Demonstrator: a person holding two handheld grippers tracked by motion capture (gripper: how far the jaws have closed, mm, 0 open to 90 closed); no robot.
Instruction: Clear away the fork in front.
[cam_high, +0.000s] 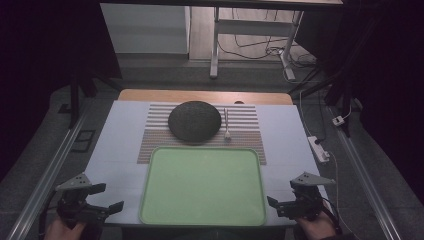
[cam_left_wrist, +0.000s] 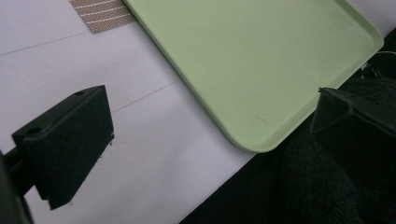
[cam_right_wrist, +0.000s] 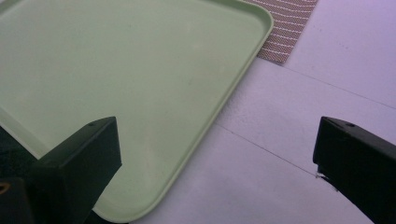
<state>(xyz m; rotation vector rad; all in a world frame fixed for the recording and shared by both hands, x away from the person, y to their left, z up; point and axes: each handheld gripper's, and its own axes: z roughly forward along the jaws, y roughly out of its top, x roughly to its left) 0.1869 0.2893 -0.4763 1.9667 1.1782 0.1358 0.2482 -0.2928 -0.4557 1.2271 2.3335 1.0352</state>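
Observation:
A pale green tray (cam_high: 202, 184) lies at the table's near edge, with nothing on it. Behind it a striped placemat (cam_high: 245, 131) carries a dark round plate (cam_high: 194, 120) and a small fork (cam_high: 226, 125) to its right. My left gripper (cam_high: 107, 197) hovers at the near left corner of the table, left of the tray (cam_left_wrist: 261, 56), jaws wide open with nothing between them. My right gripper (cam_high: 272, 202) is at the near right, beside the tray's right edge (cam_right_wrist: 140, 70), open and holding nothing. A hand holds each gripper at the bottom of the high view.
The white table top (cam_high: 120, 150) has bare room on both sides of the tray. A power strip (cam_high: 319, 148) with cables lies off the table's right edge. Metal rails (cam_high: 45, 175) run along both sides, and a desk frame (cam_high: 250, 40) stands beyond the far edge.

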